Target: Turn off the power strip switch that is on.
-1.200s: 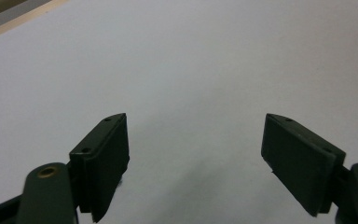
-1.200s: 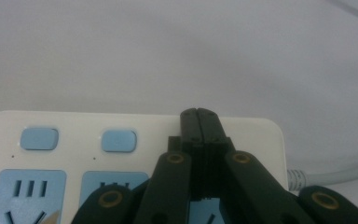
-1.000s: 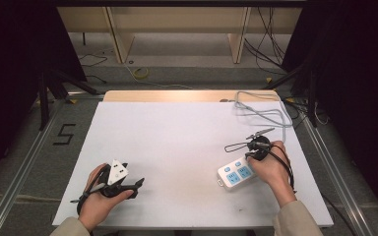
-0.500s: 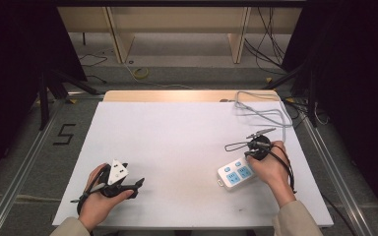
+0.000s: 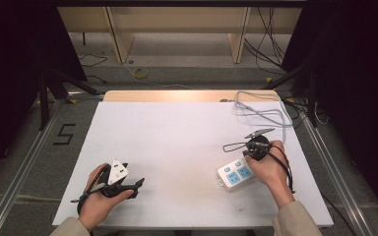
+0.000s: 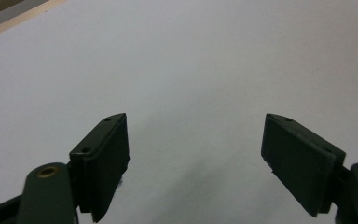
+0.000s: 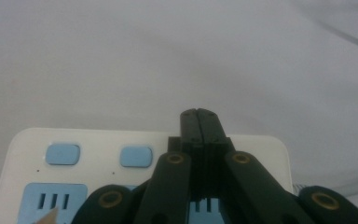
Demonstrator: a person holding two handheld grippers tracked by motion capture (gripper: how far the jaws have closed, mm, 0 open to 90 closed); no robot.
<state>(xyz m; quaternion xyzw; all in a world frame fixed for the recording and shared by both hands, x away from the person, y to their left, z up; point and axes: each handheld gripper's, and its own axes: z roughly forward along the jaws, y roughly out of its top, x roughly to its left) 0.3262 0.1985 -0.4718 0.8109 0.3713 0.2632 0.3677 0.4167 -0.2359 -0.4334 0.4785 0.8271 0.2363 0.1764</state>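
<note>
A white power strip (image 5: 234, 173) with blue sockets and two blue buttons lies flat at the table's front right. In the right gripper view the power strip (image 7: 98, 140) sits just below the jaws. My right gripper (image 5: 247, 156) is held over the strip's far end. Its jaws are pressed together with nothing between them, and the tips of my right gripper (image 7: 200, 116) reach the strip's far edge; whether they touch it is unclear. My left gripper (image 5: 137, 185) rests at the front left, pointing right. In its own view my left gripper (image 6: 196, 158) stands wide open above bare table.
The white table (image 5: 177, 132) has a wooden strip along its far edge. A grey cable (image 5: 261, 112) loops at the back right corner and runs toward the strip. A thin black wire loop (image 5: 232, 146) lies beside the right hand. Dark stands and floor cables surround the table.
</note>
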